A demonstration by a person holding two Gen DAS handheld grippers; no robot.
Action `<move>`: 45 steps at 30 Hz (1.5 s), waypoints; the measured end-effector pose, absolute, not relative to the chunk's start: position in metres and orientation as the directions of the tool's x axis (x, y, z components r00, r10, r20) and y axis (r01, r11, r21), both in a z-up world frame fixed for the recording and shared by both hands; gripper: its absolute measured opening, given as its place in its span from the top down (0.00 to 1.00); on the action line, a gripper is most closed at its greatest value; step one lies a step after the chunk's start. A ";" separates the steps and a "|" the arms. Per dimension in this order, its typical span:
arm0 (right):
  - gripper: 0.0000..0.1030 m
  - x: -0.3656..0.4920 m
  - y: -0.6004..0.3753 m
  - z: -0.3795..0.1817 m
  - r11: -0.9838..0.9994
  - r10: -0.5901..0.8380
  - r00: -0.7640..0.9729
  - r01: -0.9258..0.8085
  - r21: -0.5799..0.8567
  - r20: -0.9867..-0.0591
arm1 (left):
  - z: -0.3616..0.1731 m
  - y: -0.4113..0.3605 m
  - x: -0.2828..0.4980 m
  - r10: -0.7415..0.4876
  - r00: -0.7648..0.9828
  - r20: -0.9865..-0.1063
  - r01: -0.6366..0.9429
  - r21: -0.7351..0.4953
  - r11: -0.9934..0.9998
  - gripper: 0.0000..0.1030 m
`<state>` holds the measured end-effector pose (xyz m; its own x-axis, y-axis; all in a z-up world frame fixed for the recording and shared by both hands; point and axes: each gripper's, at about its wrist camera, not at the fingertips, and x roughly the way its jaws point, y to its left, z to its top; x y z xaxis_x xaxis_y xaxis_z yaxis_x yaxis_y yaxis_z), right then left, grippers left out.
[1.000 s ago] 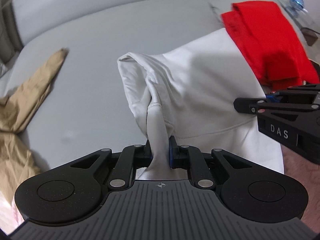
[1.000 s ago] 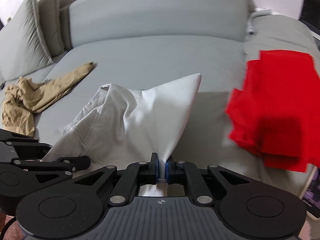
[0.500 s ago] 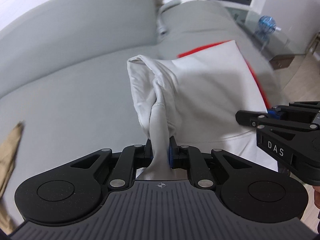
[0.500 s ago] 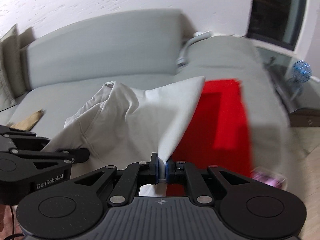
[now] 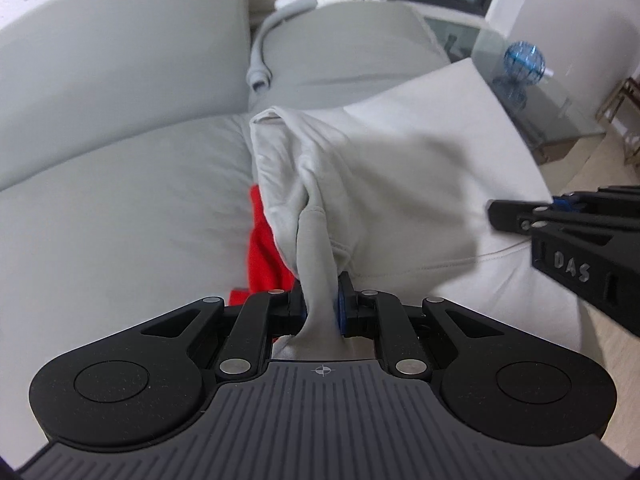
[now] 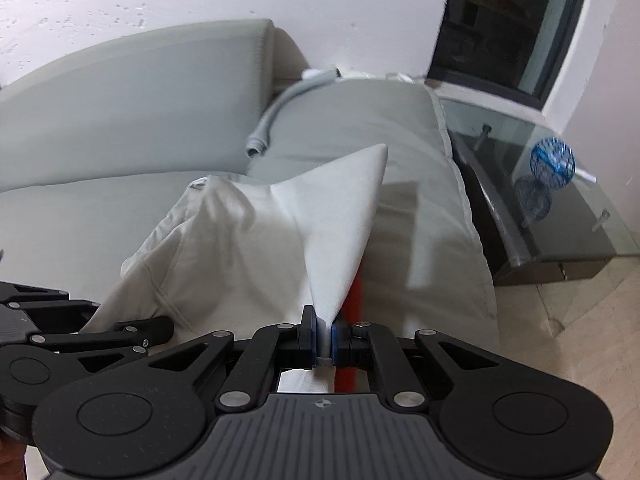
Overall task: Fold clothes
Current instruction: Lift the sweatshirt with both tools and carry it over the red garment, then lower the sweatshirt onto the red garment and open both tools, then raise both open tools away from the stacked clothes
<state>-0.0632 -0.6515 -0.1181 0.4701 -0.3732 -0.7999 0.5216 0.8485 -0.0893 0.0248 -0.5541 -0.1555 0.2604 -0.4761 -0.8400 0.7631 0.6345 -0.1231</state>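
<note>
A folded white garment [image 5: 400, 200] hangs between my two grippers above the grey sofa [image 5: 100, 220]. My left gripper [image 5: 322, 308] is shut on a bunched fold of it. My right gripper [image 6: 325, 334] is shut on its other corner, and the garment also shows in the right wrist view [image 6: 248, 252]. The right gripper also shows at the right edge of the left wrist view [image 5: 560, 216]. A red garment [image 5: 266, 256] lies on the sofa under the white one, mostly hidden; a red strip shows in the right wrist view [image 6: 354, 300].
A grey hose-like piece [image 6: 276, 116] lies in the gap by the sofa's back cushion. A glass side table [image 6: 560, 208] with a blue wire ball [image 6: 552, 158] stands right of the sofa. Pale floor [image 6: 580, 360] shows at lower right.
Both grippers have carried the white garment to the right, over the red garment, which is now almost covered. The tan clothes at the left have left the view.
</note>
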 end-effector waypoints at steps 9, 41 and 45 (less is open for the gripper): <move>0.60 -0.063 -0.671 -0.126 0.821 -0.337 0.457 0.571 -0.020 -0.823 | -0.167 -0.532 0.042 -0.488 0.282 -0.826 0.724 -0.150 0.674 0.56; 0.88 -0.109 -0.650 -0.124 0.885 -0.333 0.463 0.455 -0.102 -0.821 | -0.154 -0.504 0.048 -0.618 0.283 -0.733 0.757 -0.225 0.614 0.85; 0.88 -0.075 -0.661 -0.116 0.887 -0.363 0.511 0.447 -0.119 -0.779 | -0.139 -0.528 0.058 -0.653 0.304 -0.693 0.770 -0.225 0.597 0.87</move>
